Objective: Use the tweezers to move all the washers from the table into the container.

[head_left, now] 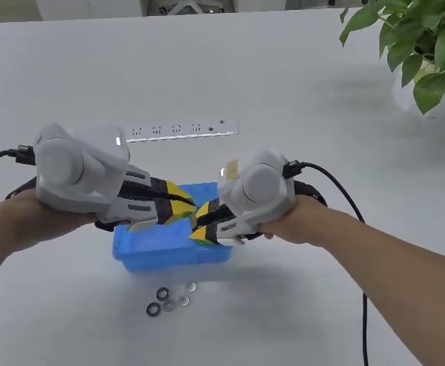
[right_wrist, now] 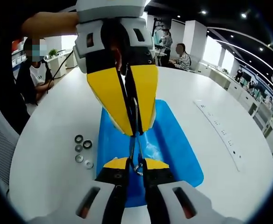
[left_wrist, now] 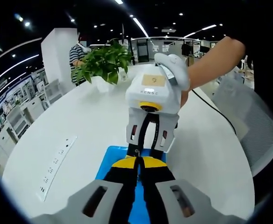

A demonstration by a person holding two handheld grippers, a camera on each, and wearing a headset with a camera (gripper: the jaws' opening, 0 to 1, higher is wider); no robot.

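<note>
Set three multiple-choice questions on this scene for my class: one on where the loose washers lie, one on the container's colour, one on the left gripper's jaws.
1. Where do the loose washers lie?
A. On the table, at the container's side nearest the person
B. Inside the container
C. On the floor

2. What colour is the container?
A. Red
B. Blue
C. Green

3. How do the left gripper's jaws stand?
A. Wide open
B. Shut on the tweezers
C. Shut on a cable

Answers:
1 A: the head view shows them on the table just before the container.
2 B: its walls are blue in every view.
3 B: the right gripper view shows the yellow tips closed on the tweezers.
</note>
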